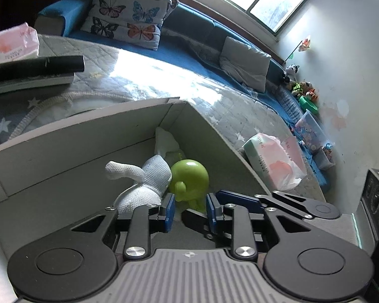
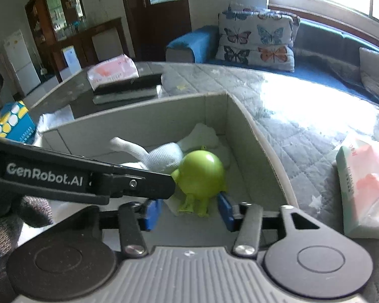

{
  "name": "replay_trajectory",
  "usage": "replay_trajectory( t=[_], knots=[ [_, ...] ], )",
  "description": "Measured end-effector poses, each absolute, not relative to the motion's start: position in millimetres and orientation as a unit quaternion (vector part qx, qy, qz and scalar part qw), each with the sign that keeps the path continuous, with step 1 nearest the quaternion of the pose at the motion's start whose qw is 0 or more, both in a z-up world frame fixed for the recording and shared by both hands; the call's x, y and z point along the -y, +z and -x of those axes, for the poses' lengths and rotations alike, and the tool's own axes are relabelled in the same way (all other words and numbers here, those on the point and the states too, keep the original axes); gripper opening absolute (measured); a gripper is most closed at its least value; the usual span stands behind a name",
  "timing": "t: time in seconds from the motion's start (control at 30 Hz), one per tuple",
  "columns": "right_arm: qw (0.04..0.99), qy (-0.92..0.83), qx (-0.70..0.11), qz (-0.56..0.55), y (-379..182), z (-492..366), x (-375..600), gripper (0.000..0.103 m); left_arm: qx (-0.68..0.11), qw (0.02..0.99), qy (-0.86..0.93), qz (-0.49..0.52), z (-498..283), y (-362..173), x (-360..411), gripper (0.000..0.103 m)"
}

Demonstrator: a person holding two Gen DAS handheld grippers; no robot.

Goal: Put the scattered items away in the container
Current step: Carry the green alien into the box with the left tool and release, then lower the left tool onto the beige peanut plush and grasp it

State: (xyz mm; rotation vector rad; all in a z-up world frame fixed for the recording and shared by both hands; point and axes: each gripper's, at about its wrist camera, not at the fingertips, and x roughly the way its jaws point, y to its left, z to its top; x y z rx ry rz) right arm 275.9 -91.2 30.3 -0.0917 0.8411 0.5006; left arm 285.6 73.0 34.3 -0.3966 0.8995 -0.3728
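- resting inside the open grey cardboard box (image 2: 262, 149), centre of both views: a round glossy green plastic toy figure with small legs (image 2: 201, 174), lying on the box floor.
- touching the toy's left side in both views: a white knitted glove (image 2: 164, 157), one finger poking up and to the left; crumpled white paper or cloth (image 2: 202, 132) further back in the box corner.
- right gripper (image 2: 189, 213), lower centre of its own view, blue pads (image 2: 151, 213) spread apart on either side of the toy's legs, released, not pressing on the toy.
- left gripper (image 1: 189, 213), lower centre of its own view, blue pads (image 1: 169, 212) parted with a narrow gap, nothing pinched between them; toy just beyond the tips.
- crossing the left of the right wrist view: black arm of the left gripper, lettered "genrobot.ai", held by a gloved hand (image 2: 10, 217) at the left edge.
- box standing on a grey quilted star-print cover (image 2: 303, 131), sunlit at the right.
- pink-and-green soft tissue pack (image 2: 363, 186) lying on the quilt at the right edge, near the box but apart from it.
- second pink tissue pack (image 2: 112, 72) upper left, sitting on stacked dark flat boxes (image 2: 126, 92) behind the cardboard box.
- butterfly-print cushion (image 2: 257, 38) on a blue sofa (image 2: 189, 43) at the top.
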Motion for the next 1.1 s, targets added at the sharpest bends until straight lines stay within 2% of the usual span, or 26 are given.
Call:
replay_trajectory(
  t=[0.1,0.2,0.3,0.37,0.5,0.7,0.8,0.97,1.03,1.1],
  knots=[
    [0.890,0.243,-0.383,0.041,41,-262,97,0.054,-0.417,0.872,-0.176,0.185,-275,44,-72,0.030],
    [0.900,0.245,-0.358,0.044,52,-244,101,0.062,-0.405,0.879,-0.176,0.180,-262,52,-70,0.030],
    [0.909,0.245,-0.332,0.055,62,-222,106,0.063,-0.394,0.884,-0.181,0.176,-246,60,-68,0.030],
    [0.914,0.244,-0.320,0.055,67,-209,109,0.068,-0.389,0.886,-0.183,0.175,-235,64,-67,0.030],
    [0.919,0.246,-0.306,0.043,73,-185,120,0.069,-0.382,0.887,-0.190,0.175,-215,65,-64,0.030],
    [0.922,0.246,-0.296,0.049,69,-154,129,0.070,-0.380,0.890,-0.185,0.170,-188,60,-61,0.030],
    [0.923,0.245,-0.293,0.050,64,-143,131,0.078,-0.377,0.892,-0.185,0.167,-177,59,-61,0.030],
    [0.924,0.244,-0.292,0.047,52,-126,134,0.079,-0.376,0.892,-0.186,0.167,-159,52,-62,0.031],
    [0.924,0.245,-0.291,0.041,46,-119,137,0.086,-0.375,0.894,-0.181,0.166,-153,48,-63,0.031],
    [0.925,0.244,-0.288,0.039,41,-113,139,0.089,-0.375,0.894,-0.181,0.167,-149,44,-63,0.032]
  ],
)
